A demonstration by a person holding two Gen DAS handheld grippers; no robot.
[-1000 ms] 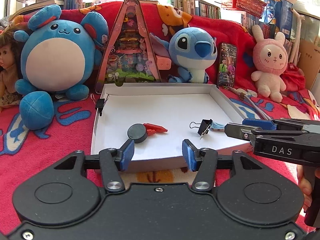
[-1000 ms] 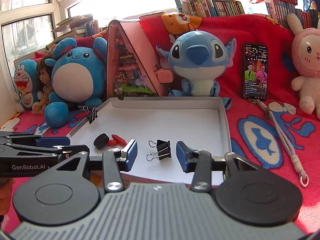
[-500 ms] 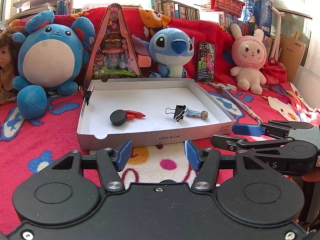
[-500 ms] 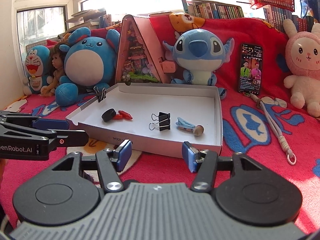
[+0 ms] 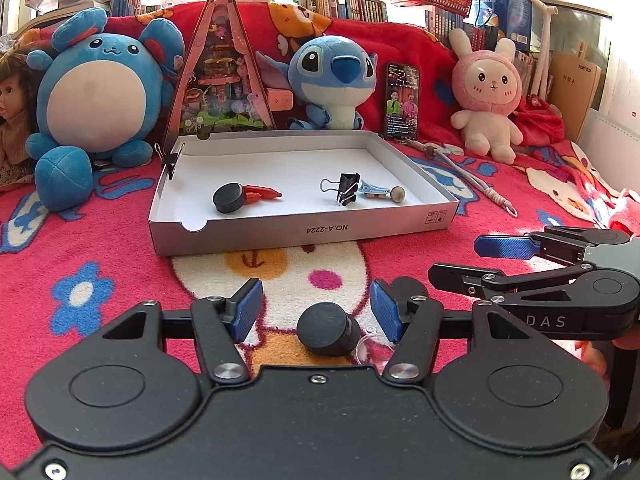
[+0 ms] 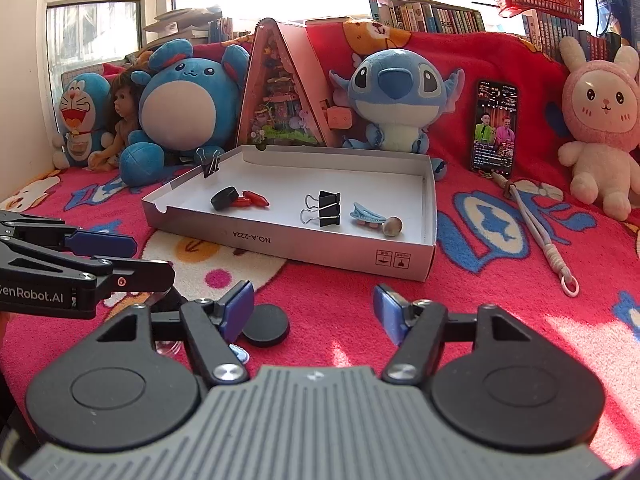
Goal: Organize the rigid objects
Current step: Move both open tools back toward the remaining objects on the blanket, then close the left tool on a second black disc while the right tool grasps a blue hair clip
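Black discs are what you are working with now: one thick black puck (image 5: 328, 328) lies on the red blanket (image 5: 80, 248) right between the fingers of your left gripper (image 5: 316, 310), whose jaws stand apart and do not touch it. A small clear suction-cup-like piece (image 5: 370, 346) sits just beside it. In the right wrist view, a flat black disc (image 6: 266, 325) lies on the blanket just beside the left finger of your right gripper (image 6: 314, 310), not between the fingers; those jaws are opening and hold nothing.

A second ago both grippers were reaching over the white tray (image 5: 304, 232), your left one near the puck inside it and your right one at the binder clip. Both have since pulled back toward you and dropped low, so the tray now sits well ahead of them. That suggests the last items are delivered and you are lining up the next pickups from the blanket.

Inside the tray rest a black puck (image 5: 228, 198) touching a red clip (image 5: 262, 192), then a black binder clip (image 5: 346, 188), a light blue hair clip (image 5: 374, 191) and a small bead (image 5: 397, 194). Another binder clip (image 5: 171, 158) grips the tray's left wall. Beyond, plush toys and an upright phone (image 5: 402, 102) lean against the red backdrop.
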